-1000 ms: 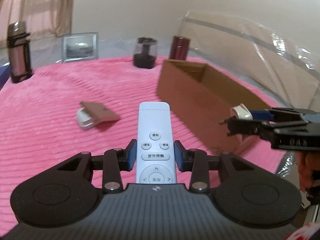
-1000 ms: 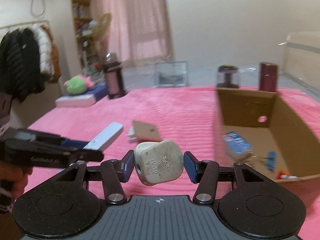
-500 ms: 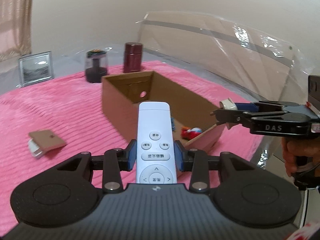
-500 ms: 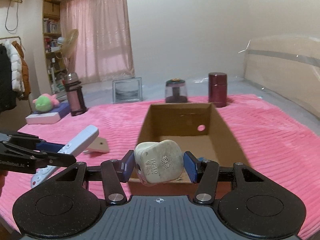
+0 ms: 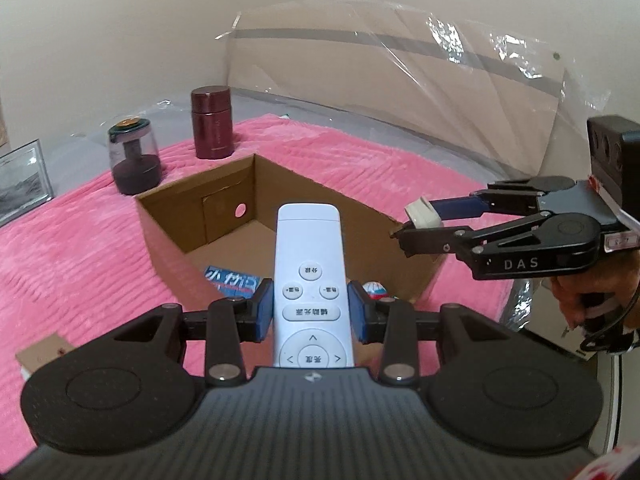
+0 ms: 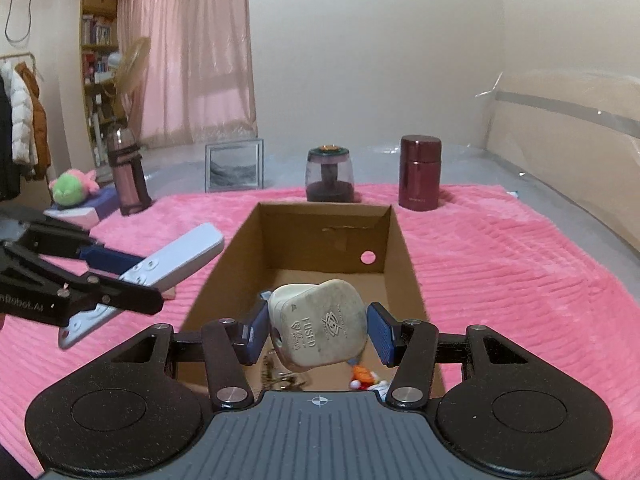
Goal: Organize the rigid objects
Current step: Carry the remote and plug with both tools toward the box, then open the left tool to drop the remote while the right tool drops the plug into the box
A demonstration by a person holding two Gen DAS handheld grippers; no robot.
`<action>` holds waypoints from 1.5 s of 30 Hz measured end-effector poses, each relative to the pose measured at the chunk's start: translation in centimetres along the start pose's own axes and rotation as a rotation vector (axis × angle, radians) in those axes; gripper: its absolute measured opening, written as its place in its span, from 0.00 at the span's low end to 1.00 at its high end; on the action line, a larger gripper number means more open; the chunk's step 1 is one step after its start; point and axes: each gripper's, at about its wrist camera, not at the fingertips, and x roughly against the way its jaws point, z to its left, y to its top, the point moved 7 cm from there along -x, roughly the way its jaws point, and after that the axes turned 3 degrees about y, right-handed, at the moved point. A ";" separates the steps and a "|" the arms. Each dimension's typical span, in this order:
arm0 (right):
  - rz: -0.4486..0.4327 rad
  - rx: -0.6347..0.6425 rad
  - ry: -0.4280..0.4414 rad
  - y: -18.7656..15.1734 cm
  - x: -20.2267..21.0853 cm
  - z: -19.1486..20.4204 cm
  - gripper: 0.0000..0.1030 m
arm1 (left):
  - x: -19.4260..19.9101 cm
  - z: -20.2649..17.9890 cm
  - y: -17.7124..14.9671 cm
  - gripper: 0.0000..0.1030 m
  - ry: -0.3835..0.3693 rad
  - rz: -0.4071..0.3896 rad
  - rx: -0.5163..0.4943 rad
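My left gripper is shut on a white remote control, whose tip reaches over the open cardboard box. In the right wrist view the same remote hangs just left of the box. My right gripper is shut on a cream fused plug, held above the near end of the box. In the left wrist view the right gripper hovers over the box's right corner with the plug between its blue pads. A blue packet and small toys lie inside the box.
On the pink blanket stand a maroon flask, a dark glass jar, a picture frame and a tall bottle. A small brown card box lies left of me. A plastic-wrapped headboard rises behind.
Both grippers swung toward the cardboard box and rose a little, carrying the remote and the plug. The box now lies straight ahead in both views, its inside visible.
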 end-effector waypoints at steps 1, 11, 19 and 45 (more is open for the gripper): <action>0.018 0.014 0.007 0.1 -0.5 -0.3 0.48 | -0.6 0.1 0.4 0.32 -0.002 0.008 -0.010; 0.179 0.229 0.040 1.1 -6.1 -2.6 0.48 | -7.5 2.8 3.9 0.32 0.028 0.115 -0.111; 0.308 0.419 0.046 1.9 -12.5 -4.0 0.48 | -13.3 6.2 6.2 0.32 0.066 0.186 -0.170; 0.576 0.678 0.080 -0.5 -25.5 -5.6 0.48 | -24.6 9.9 4.4 0.33 0.095 0.413 -0.309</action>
